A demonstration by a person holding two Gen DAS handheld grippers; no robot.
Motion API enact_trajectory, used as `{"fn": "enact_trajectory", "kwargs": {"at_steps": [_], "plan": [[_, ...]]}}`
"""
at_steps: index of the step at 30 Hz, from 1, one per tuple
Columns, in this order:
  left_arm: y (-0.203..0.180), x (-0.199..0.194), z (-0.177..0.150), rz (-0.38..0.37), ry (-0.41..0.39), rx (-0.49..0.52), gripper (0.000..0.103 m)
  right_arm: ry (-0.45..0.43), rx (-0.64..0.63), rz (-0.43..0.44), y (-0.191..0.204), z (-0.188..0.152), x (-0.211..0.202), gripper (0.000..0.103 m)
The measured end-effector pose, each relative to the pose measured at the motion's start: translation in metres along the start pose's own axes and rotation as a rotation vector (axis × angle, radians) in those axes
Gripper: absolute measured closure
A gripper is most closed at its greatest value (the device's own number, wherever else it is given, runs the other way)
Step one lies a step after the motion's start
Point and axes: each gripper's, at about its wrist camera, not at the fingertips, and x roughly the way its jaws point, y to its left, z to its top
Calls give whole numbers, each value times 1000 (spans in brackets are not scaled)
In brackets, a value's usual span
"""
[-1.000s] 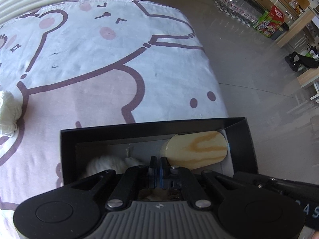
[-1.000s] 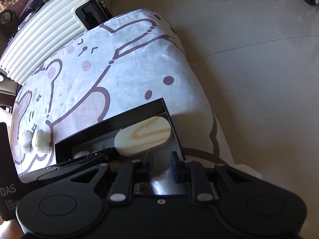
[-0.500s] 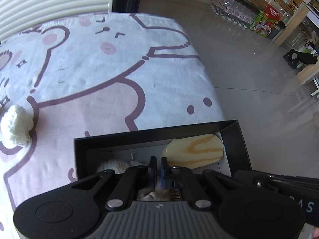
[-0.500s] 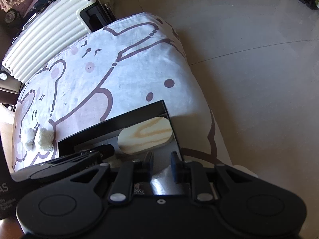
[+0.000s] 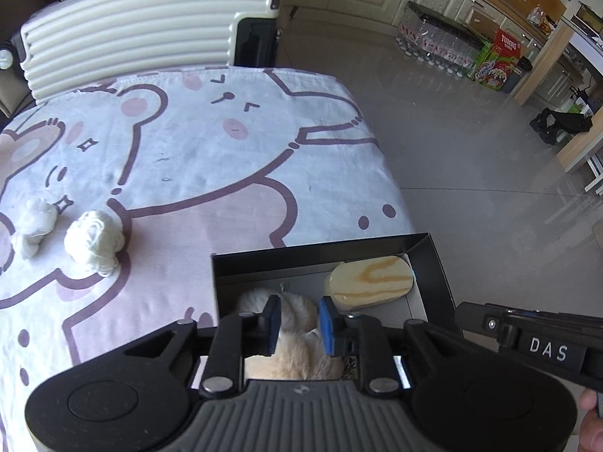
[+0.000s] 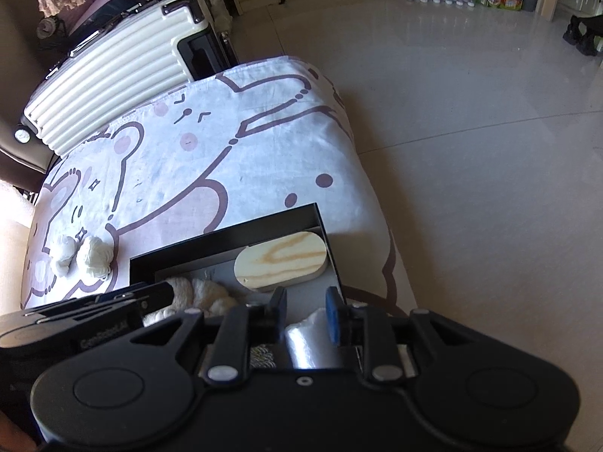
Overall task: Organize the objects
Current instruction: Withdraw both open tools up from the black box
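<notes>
Over box, near table edge: left gripper (image 5: pixel 295 326) hangs above black box (image 5: pixel 439 275); jaws partly apart, blue pads (image 5: pixel 327 326) clear of the fluff, nothing held.
Right gripper (image 6: pixel 304 314): jaws apart to a similar width, empty; a clear plastic roll or bag (image 6: pixel 311 341) lies below it at the box's near-right corner, contact can't be told.
Box contents: cream plush toy (image 5: pixel 297 342) at left/near side; oval wooden block (image 5: pixel 371 282) at far-right end, lying flat beside the wall.
Still outside: two white yarn balls (image 5: pixel 94 241) and (image 5: pixel 34 222), side by side on the bear-print cloth (image 5: pixel 211 158), well apart from the box, on its left.
Handling, yarn (judged): v. light, soft, squashes under the pads; loose strands may snag or unwind. Grip across the middle of the bundle w/ a firm close, not a stray loop.
Handling, plush (judged): soft, light; compresses, unlikely to slip.
Handling, block (judged): stiff, smooth, heavier; take across the narrow width.
Left view only: plush directly under the jaws; right tool's body marked "DAS" (image 5: pixel 542 346) at lower right.
Right view only: plastic item; box's right wall at the cloth's drop-off; left tool's body over the plush's near part.
Both views: white ribbed suitcase (image 6: pixel 113 71) behind the table; drinks packs on the floor far off.
</notes>
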Motion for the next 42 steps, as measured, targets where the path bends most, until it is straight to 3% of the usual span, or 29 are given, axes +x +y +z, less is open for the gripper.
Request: {"fn": "enact_trajectory", "kwargs": {"at_steps": [9, 15, 19, 23, 28, 35, 42], "plan": [[-1, -39, -12, 18, -47, 26, 48, -73, -71, -33, 6, -15, -30, 72], [-3, -59, -22, 46, -68, 65, 28, -105, -114, -73, 7, -26, -44, 58], [1, -69, -27, 63, -82, 70, 16, -118, -121, -98, 8, -31, -52, 40], [5, -77, -32, 81, -95, 73, 6, -122, -139, -123, 12, -37, -58, 29], [13, -82, -37, 105, -96, 60, 0, -135, -149, -145, 14, -42, -64, 19], [21, -91, -43, 105, -104, 50, 0, -142, -141, -181, 11, -47, -67, 2], [29, -95, -47, 107, -104, 34, 0, -157, -106, -185, 5, -50, -73, 0]]}}
